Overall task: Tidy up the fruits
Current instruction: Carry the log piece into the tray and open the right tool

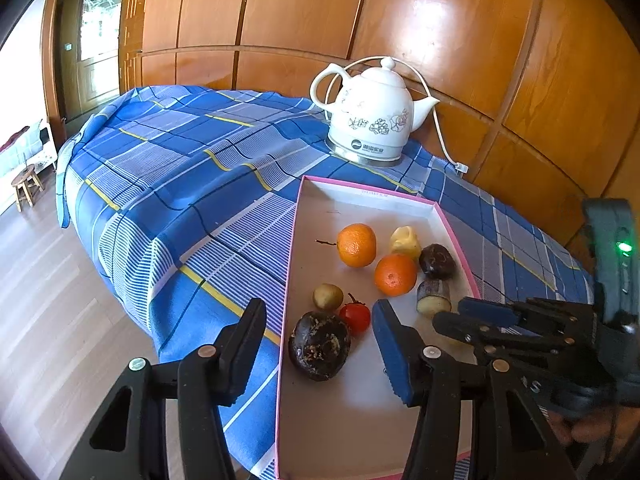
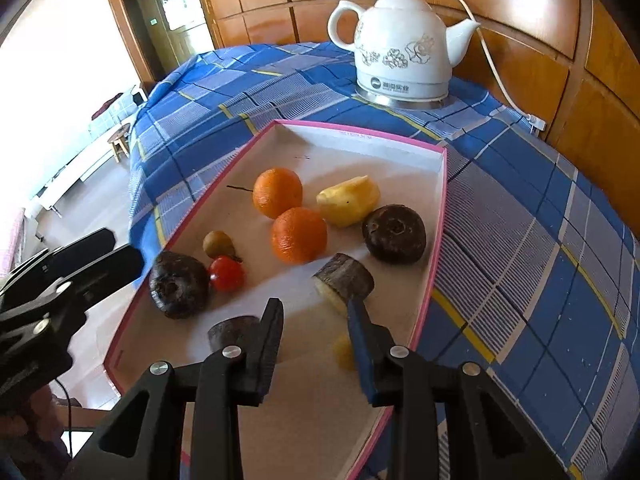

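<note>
glossy white ceramic kettle on shiny metal base | blue checked woven cloth, matt | pink-rimmed matt cardboard tray | varnished orange wood wall panels, glossy | dimpled-skin oranges

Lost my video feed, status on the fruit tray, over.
Left gripper and right gripper open, empty. Fruits, oranges included, in pink-rimmed tray. Nothing blocking.

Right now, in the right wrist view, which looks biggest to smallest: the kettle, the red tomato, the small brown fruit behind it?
1. Kettle, though farthest away.
2. Red tomato.
3. Small brown fruit, only slightly smaller and partly hidden, so unsure.
</note>
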### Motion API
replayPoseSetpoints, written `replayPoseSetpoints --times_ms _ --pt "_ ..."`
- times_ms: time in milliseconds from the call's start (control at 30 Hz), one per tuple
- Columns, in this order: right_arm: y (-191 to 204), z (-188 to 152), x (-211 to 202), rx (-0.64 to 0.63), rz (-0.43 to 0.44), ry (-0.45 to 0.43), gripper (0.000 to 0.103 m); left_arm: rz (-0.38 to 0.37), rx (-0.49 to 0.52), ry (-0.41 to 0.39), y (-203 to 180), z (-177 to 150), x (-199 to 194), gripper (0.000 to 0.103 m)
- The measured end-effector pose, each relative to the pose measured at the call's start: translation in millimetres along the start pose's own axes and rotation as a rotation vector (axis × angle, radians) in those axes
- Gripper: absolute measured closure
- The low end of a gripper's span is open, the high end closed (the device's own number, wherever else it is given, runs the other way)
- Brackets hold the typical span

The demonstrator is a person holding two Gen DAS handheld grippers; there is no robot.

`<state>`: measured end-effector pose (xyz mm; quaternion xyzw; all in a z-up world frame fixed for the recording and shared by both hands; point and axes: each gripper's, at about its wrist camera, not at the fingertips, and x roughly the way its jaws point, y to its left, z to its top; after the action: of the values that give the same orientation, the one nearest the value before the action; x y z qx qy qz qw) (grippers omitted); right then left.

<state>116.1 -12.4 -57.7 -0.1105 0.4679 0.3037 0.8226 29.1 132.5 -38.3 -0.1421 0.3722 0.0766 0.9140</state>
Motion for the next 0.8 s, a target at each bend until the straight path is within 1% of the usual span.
replayPoseSetpoints --times_ms 200,300,367,467,500,633,800 --pt "13.6 -16.1 -20.8 -0.031 0.103 -0.014 0.069 0.002 -0.003 -0.010 1.0 1.4 -2.8 0.047" --pt "24.3 -23.4 -20.6 -0.084 0.076 -0.012 0.069 0.004 -0.006 -0.012 1.6 1.3 -3.9 0.047" --pt "34.3 -27.3 -12.4 -0.137 0.049 0.010 0.069 0.005 0.000 -0.011 1.1 0.0 -4.3 0.047" --pt "39.7 -28.8 3.6 -0.160 0.046 0.051 0.069 0.009 -0.001 -0.008 3.3 -2.0 -5.3 0.046" --pt "39.4 -27.8 8.2 -0.155 0.039 0.055 0.069 0.011 -0.002 -0.008 4.0 -2.1 -5.7 0.046" --pt "25.2 -18.7 13.9 -0.073 -0.055 0.025 0.071 0.014 -0.008 -0.020 6.1 -1.4 -8.8 0.046" --pt "11.3 -17.9 6.2 -0.026 -0.052 0.017 0.071 0.014 -0.011 -0.027 5.5 -0.7 -10.2 0.044"
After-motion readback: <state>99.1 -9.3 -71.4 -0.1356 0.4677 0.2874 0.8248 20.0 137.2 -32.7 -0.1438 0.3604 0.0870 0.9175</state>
